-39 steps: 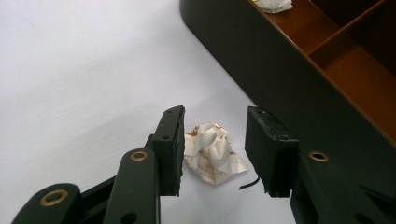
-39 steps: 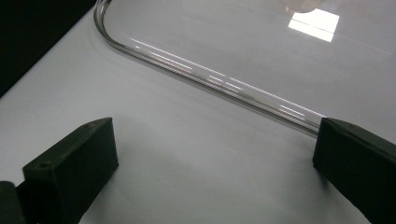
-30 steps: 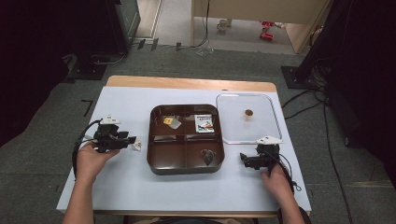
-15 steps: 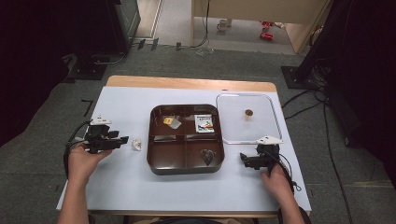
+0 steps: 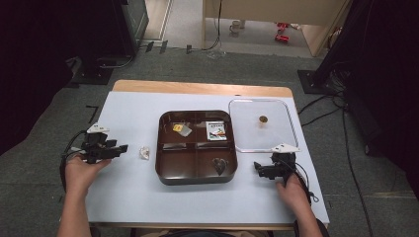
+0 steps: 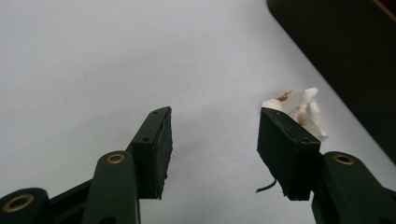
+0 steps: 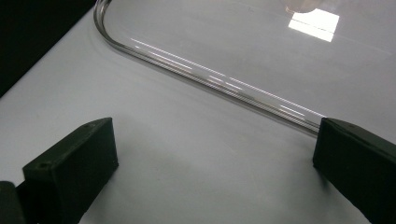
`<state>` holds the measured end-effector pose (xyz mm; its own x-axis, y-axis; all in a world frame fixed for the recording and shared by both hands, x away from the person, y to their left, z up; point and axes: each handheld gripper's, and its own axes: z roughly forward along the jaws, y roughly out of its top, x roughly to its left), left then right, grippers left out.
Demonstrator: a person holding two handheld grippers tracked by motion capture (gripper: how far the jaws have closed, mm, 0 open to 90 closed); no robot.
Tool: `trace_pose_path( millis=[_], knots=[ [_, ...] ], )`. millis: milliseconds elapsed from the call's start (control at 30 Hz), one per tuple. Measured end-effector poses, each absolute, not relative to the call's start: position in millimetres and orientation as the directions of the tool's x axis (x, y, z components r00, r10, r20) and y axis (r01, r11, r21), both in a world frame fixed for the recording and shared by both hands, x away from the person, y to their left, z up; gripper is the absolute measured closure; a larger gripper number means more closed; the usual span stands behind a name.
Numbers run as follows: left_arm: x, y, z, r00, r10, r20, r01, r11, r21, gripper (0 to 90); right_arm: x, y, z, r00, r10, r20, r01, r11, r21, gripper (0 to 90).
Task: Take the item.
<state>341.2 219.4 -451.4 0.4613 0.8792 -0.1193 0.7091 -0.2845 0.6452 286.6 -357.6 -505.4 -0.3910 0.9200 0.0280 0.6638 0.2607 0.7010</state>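
Left gripper (image 5: 120,147) jaws just opened, nothing between; white wrapper (image 5: 144,153) lies just beyond its right jaw, before the brown tray (image 5: 165,170).

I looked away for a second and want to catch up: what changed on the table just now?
The left tongs let go of the small white wrapped piece; their jaws have just been opening, and they drew back toward the table's left edge. The piece now lies on the table beside the brown tray. The right tongs, tray and clear lid kept their places.
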Motion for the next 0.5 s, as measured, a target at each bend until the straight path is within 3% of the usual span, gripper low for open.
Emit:
trace_pose_path(
  millis=[500],
  knots=[
    [345, 239, -464, 0.422, 0.901, -0.096, 0.731, -0.276, 0.624, 42.3, 287, -358, -505, -0.391, 0.92, 0.028, 0.664, 0.26, 0.701, 0.0]
  ],
)
